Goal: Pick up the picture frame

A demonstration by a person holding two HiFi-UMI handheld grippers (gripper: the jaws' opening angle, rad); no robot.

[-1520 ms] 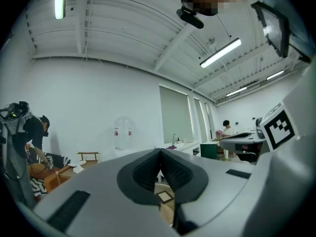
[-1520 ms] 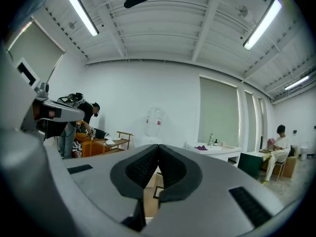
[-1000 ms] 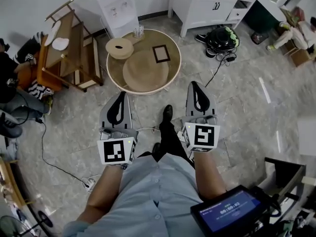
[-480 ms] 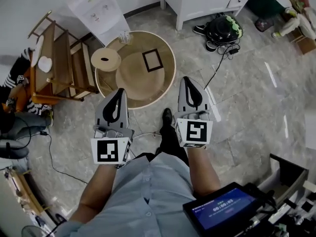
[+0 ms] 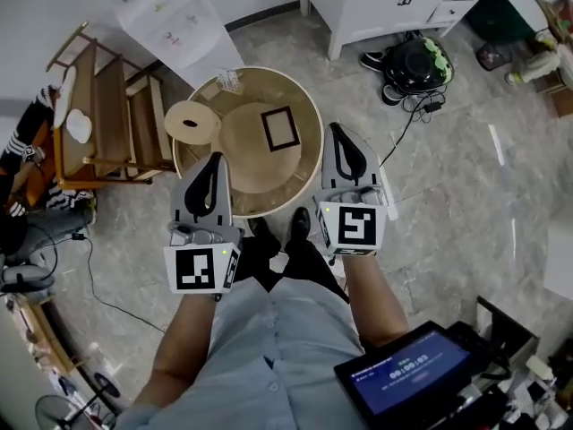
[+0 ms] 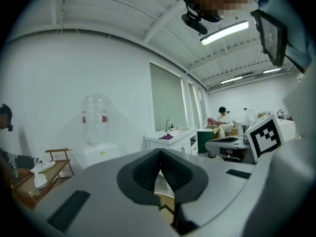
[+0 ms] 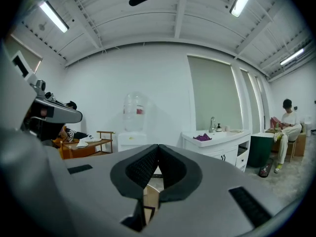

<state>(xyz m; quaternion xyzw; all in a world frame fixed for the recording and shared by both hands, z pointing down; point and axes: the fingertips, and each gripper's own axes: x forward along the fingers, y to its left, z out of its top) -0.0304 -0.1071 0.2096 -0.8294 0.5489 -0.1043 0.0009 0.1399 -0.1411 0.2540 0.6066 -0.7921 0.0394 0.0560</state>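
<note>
dark rectangular picture frame, pale centre, lying flat

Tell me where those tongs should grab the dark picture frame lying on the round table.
Probably its right-hand edge, pinched across the thin border from above. The picture frame lies flat on a tan disc, so only its rim offers a hold, and the right tongs, currently shut, are nearest.

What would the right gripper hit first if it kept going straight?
Probably nothing nearby: the right gripper, jaws shut, points level above the round table, toward the white wall. Depth is unclear.
</note>
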